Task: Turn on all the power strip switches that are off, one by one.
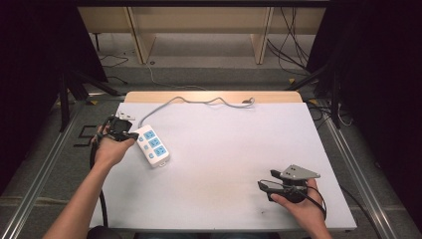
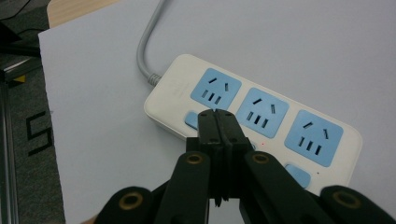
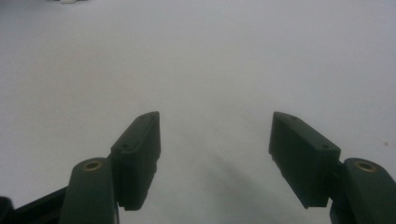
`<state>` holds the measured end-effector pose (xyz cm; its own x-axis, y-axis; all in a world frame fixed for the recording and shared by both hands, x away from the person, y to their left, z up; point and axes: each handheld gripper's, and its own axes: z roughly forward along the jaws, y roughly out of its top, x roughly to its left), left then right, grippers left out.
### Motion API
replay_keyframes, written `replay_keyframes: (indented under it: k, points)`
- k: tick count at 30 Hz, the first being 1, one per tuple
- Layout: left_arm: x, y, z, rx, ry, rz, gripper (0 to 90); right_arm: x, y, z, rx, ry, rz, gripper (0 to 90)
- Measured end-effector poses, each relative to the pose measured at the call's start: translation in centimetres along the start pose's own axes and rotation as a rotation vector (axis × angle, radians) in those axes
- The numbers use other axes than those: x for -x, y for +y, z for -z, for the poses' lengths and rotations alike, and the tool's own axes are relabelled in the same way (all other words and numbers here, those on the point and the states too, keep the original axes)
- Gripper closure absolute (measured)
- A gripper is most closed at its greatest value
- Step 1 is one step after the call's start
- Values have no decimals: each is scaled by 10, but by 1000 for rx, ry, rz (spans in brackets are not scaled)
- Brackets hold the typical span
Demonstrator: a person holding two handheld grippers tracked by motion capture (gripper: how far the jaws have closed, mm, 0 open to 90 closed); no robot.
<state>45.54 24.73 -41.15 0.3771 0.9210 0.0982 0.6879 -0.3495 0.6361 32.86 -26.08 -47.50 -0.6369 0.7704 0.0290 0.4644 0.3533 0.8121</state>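
A white power strip (image 1: 153,145) with three blue sockets and small blue switches lies on the left part of the white table top (image 1: 224,149); its grey cable (image 1: 199,101) runs to the far edge. My left gripper (image 1: 133,135) is shut, nothing between its jaws, its tips at the strip's near-left end. In the left gripper view the closed tips (image 2: 217,116) sit over a blue switch (image 2: 192,119) of the power strip (image 2: 252,121); whether they touch it I cannot tell. My right gripper (image 1: 266,180) rests low at the near right, open and empty (image 3: 215,140).
The table's wooden far edge (image 1: 214,96) shows beyond the white sheet. Metal rails (image 1: 40,174) flank the table on both sides. Wooden furniture legs (image 1: 142,40) and loose cables (image 1: 293,50) lie on the floor behind.
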Motion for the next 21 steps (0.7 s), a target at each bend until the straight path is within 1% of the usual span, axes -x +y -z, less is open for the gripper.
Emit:
replay_keyframes:
  k: [6,8,21]
  points:
    - [-2,4,-4,-12,12,-7,898,0,0,0,1,0,-1,350]
    - [-3,5,-5,-10,16,-3,898,0,0,0,1,0,-1,350]
    - [-5,13,-17,-53,29,-23,897,0,0,0,1,1,-1,350]
